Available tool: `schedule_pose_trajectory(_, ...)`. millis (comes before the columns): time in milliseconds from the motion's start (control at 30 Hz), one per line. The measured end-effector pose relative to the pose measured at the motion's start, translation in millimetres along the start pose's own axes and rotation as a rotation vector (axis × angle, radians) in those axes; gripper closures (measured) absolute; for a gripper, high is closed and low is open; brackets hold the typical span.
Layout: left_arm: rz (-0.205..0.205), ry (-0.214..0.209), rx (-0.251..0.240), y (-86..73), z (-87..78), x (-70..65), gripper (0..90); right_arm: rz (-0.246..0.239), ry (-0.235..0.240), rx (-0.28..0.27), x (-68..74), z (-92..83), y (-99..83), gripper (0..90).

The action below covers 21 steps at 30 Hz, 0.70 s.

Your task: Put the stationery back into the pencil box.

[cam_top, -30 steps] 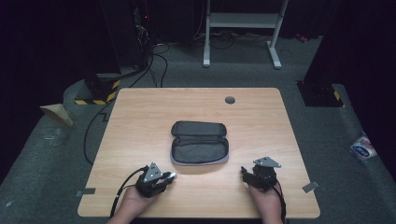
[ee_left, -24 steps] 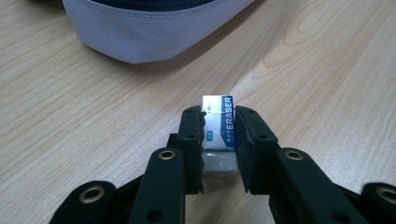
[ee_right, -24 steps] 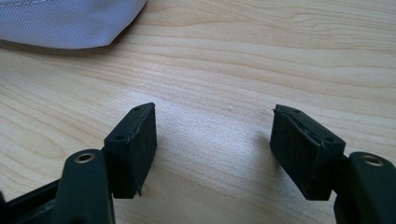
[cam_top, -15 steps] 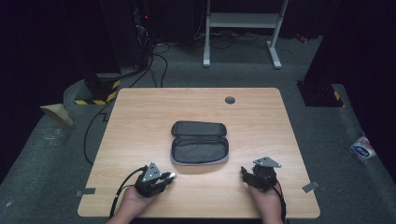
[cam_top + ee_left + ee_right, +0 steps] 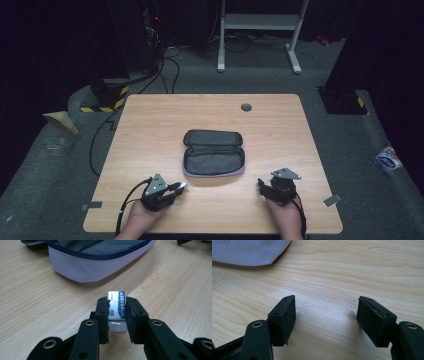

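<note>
The left claw (image 5: pixel 117 315) is clamped on an eraser (image 5: pixel 117 308), its two black jaws pressing the white block's blue-and-white sleeve from either side, with the word ERASER readable along the right edge. The eraser sits low over the worktop (image 5: pixel 37 302), its bare white end toward the camera and its sleeved end pointing at the case (image 5: pixel 100 262). In the high view the left claw (image 5: pixel 179 188) lies near the front edge of the worktop (image 5: pixel 150 125), just in front of the case's left corner, aimed right and slightly away from the person. The case (image 5: pixel 214 152) lies open in the middle, dark lid folded back, grey lining up, pale outer wall facing the person. The right claw (image 5: pixel 326 320) stands wide apart with nothing between its jaws, bare wood beneath, and a corner of the case (image 5: pixel 249 251) at upper left. In the high view the right claw (image 5: pixel 263 186) rests near the front edge, right of the case and apart from it.
</note>
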<state>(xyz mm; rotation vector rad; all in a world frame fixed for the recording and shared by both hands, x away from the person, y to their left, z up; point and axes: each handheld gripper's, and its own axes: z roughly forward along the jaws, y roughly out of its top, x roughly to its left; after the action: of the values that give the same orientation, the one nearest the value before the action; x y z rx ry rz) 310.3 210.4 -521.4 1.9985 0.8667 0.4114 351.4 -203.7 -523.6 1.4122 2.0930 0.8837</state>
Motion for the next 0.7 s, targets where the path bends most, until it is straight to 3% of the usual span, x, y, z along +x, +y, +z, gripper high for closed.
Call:
schedule_pose_trajectory(233,-0.014,0.023,-0.076,3.4,-9.4,0.0,72.7,0.000,0.000,0.000,0.0,0.0,0.0,31.2)
schedule_pose_trajectory(700,-0.003,0.059,-0.201,9.5,-26.1,-1.7,72.7,0.000,0.000,0.000,0.0,0.0,0.0,31.2)
